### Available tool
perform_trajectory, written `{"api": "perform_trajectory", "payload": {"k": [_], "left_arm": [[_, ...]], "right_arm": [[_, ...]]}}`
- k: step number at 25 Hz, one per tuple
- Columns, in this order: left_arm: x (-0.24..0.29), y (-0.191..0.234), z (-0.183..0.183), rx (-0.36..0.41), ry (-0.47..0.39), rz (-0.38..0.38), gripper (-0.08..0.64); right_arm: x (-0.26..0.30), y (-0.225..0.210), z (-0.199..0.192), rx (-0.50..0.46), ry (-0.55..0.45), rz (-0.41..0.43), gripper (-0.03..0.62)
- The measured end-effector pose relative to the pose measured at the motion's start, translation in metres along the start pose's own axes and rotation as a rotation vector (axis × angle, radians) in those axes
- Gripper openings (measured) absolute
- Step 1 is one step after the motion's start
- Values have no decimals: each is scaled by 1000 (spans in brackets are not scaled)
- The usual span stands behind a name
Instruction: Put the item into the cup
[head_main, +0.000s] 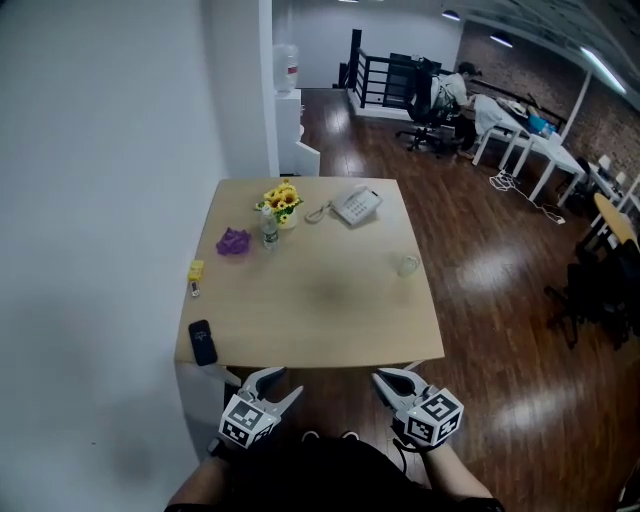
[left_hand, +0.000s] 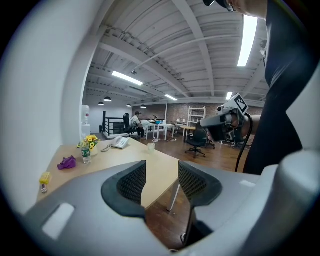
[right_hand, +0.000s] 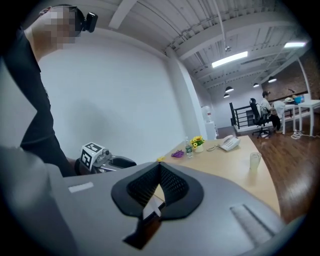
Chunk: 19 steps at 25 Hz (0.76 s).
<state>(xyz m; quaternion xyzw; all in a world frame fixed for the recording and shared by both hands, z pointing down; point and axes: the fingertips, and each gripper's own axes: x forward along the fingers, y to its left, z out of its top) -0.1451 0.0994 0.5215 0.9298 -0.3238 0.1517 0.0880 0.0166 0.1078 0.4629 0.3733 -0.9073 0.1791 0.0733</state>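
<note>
A clear cup (head_main: 406, 265) stands near the right edge of the tan table (head_main: 330, 320); it also shows in the left gripper view (left_hand: 151, 147) and the right gripper view (right_hand: 255, 161). A purple item (head_main: 233, 241) and a small yellow item (head_main: 196, 270) lie on the table's left side. Both grippers hang close to the person's body, short of the table's near edge. My left gripper (head_main: 283, 382) (left_hand: 161, 172) is open with nothing between its jaws. My right gripper (head_main: 388, 380) (right_hand: 160, 167) is shut and holds nothing.
A vase of yellow flowers (head_main: 281, 203), a small bottle (head_main: 269, 232) and a white telephone (head_main: 356, 205) stand at the table's far side. A black handset (head_main: 203, 342) lies at the near left corner. A white wall runs along the left; desks and chairs (head_main: 432, 110) stand far behind.
</note>
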Motion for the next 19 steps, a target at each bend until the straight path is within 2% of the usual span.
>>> {"api": "perform_trajectory", "payload": {"k": [19], "left_arm": [[-1,-25,7,41,5,-5,195]], "right_arm": [[-28,8,-5,-11,-7,7,8]]}}
